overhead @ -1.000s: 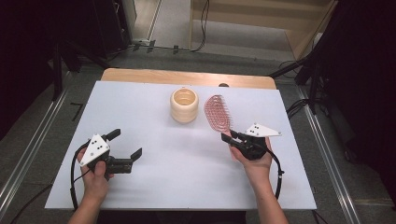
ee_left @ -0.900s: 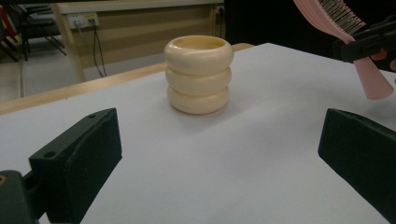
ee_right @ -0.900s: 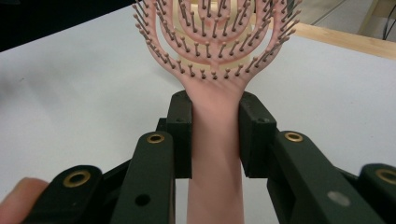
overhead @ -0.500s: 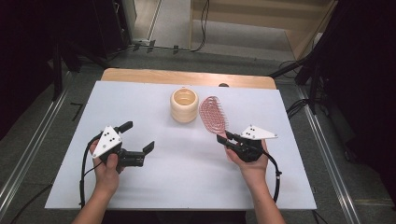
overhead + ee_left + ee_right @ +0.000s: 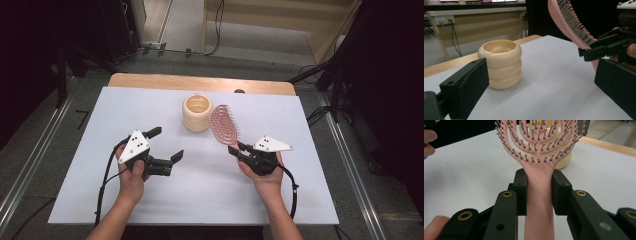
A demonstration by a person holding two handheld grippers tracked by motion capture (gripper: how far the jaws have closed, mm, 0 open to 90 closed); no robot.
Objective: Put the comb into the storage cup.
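Right hand-held gripper (image 5: 239, 150) pinching pink hairbrush (image 5: 223, 124) handle, frame centre; left hand-held gripper (image 5: 165, 144) spread, empty, lower left, near cream cup (image 5: 197, 112).

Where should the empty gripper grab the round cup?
Probably the cup's ribbed side wall, with the open left gripper coming in level from the near left. It stands upright, and the brush sits close on its right.

Hairbrush (image 5: 223, 125) just right of holder (image 5: 196, 112) on table (image 5: 310, 200).
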